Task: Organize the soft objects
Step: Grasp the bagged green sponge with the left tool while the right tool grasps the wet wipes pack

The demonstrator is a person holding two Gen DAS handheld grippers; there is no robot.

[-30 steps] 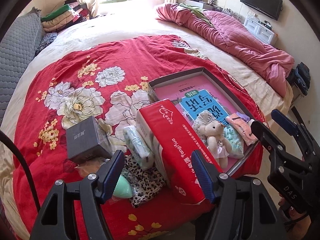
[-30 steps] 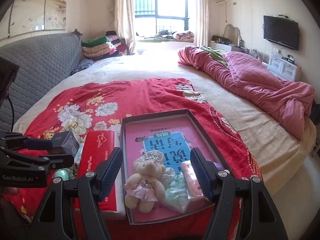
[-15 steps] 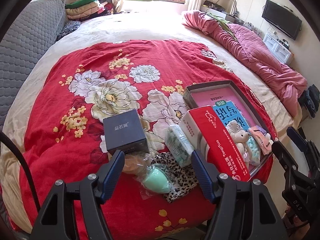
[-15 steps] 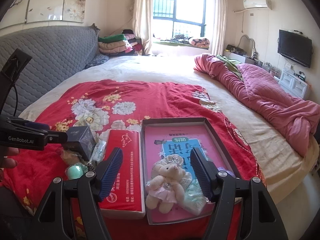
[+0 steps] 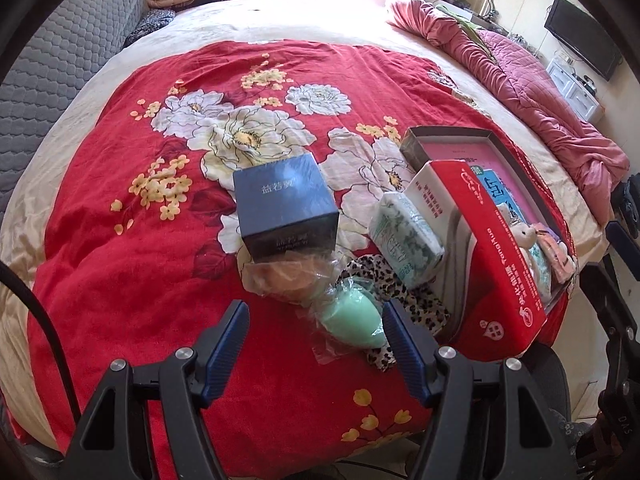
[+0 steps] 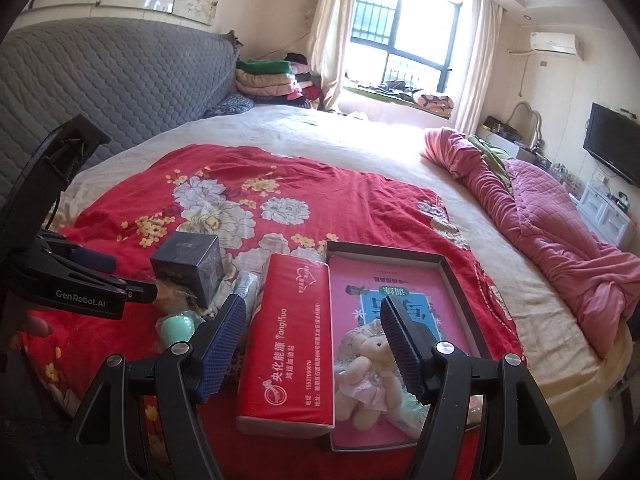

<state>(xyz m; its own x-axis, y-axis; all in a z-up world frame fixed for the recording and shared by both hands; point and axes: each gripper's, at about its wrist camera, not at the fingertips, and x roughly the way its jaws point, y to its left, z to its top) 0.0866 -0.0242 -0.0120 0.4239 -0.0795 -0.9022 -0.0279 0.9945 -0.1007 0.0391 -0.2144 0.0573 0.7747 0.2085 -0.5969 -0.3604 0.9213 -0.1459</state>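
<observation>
A mint green sponge (image 5: 354,322) in clear wrap lies on the red floral blanket (image 5: 160,260), just ahead of my open, empty left gripper (image 5: 316,340). Beside it are a beige puff in a clear bag (image 5: 288,280), a leopard-print cloth (image 5: 416,304) and a patterned tissue pack (image 5: 404,236). A red tissue pack (image 6: 290,340) lies along the grey tray (image 6: 384,249). In the tray are a teddy bear (image 6: 366,376) and soft packs on a pink book. My right gripper (image 6: 312,344) is open and empty, above the red pack and the bear.
A dark blue box (image 5: 284,204) stands behind the puff. A pink quilt (image 6: 560,240) is bunched at the right of the bed. A grey headboard (image 6: 100,100) and folded clothes (image 6: 272,76) are at the far left. The bed edge is close in front.
My left gripper has swung left, from over the red tissue pack to over the green sponge. My right gripper has drifted left and slightly back. Both stay open.
</observation>
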